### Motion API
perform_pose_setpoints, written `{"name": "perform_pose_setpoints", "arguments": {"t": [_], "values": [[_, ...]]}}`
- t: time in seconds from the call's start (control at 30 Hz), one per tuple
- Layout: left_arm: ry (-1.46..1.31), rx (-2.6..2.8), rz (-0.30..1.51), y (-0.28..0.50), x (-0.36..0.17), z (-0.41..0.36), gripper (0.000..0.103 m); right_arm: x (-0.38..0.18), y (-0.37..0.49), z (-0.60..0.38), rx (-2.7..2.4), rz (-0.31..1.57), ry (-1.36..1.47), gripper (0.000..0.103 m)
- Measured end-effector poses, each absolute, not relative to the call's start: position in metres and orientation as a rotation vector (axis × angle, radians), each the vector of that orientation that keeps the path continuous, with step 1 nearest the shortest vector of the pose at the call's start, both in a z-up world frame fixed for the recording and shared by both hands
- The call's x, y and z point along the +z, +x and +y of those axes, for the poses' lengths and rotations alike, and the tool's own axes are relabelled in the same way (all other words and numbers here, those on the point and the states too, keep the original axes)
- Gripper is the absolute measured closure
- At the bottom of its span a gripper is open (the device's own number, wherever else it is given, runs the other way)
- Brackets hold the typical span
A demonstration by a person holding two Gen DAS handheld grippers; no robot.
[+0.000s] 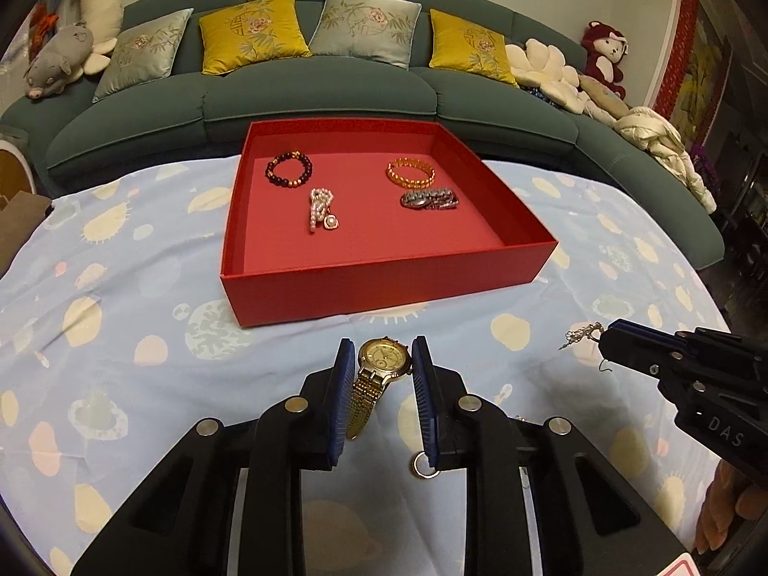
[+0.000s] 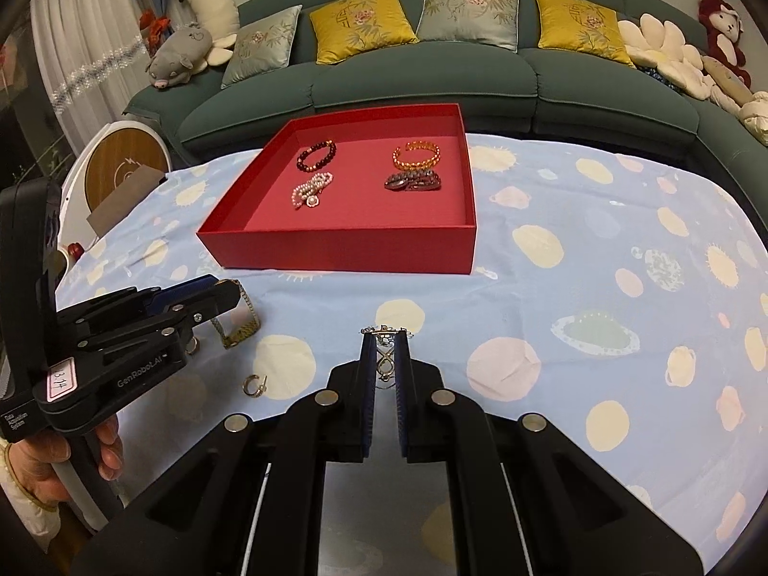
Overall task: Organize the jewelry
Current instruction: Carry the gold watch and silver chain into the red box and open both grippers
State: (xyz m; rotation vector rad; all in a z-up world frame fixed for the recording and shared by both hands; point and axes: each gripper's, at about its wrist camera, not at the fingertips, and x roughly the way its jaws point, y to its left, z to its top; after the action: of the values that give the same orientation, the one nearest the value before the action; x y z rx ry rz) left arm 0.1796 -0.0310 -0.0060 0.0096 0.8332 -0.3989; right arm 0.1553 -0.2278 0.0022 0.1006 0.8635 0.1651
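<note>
Left wrist view: my left gripper point(image 1: 382, 360) stands with its blue pads on either side of the gold watch point(image 1: 379, 374), and the case looks touched on both flanks, so I read it as clamped on the watch, though a thin gap on one side cannot be ruled out. The watch's dial faces up and sits at the fingertips; its long axis runs along my fingers, dial end pointing away toward the red box point(image 1: 384, 283), the band trailing back toward me and slightly left. A small gold hoop earring point(image 1: 424, 464) lies on the patterned blue cloth point(image 1: 120, 336) just by the root of the right-hand finger.

The box sits ahead, open, well apart from the watch. Inside it: a dark beaded bracelet point(image 1: 289, 170) at the far left, a pearl bracelet point(image 1: 320, 209) nearer on the left with its length running front to back, a gold bangle point(image 1: 411, 172) at the far right, and a silver chain bracelet point(image 1: 429, 199) just in front of it, lying crosswise.

In the right wrist view, my right gripper point(image 2: 384, 355) is nearly closed on a thin silver earring point(image 2: 385, 353). Its looped body hangs between the pads, long axis along my fingers, its ornate end poking out past the tips toward the box. A second hoop earring point(image 2: 253, 385) lies on the cloth to the left, near my left gripper.
</note>
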Motion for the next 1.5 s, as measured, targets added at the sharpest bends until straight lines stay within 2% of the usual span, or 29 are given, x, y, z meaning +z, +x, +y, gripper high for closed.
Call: {"name": "perform_pose_setpoints", "arguments": {"t": [0.4,0.6,0.73,0.87,1.23,1.5], "values": [[-0.047,-0.405,0.748,0.165,0.049,-0.004,0.084,0.055,0.155,-0.231,0.184,0.737,0.119,0.096],[-0.030,-0.406,0.680,0.181,0.082,-0.008,0.084,0.099,0.174,-0.235,0.213,0.649,0.145,0.096],[-0.028,-0.402,0.651,0.207,0.095,-0.013,0.084,0.110,0.202,-0.238,0.208,0.617,0.162,0.096],[-0.018,-0.397,0.660,0.236,0.086,-0.022,0.084,0.096,0.233,-0.235,0.199,0.637,0.162,0.096],[0.033,-0.322,0.791,0.282,0.014,-0.026,0.083,0.022,0.283,-0.228,0.185,0.804,0.159,0.096],[-0.038,-0.316,0.807,0.292,0.005,-0.020,0.081,0.001,0.291,-0.228,0.195,0.839,0.148,0.093]]}}
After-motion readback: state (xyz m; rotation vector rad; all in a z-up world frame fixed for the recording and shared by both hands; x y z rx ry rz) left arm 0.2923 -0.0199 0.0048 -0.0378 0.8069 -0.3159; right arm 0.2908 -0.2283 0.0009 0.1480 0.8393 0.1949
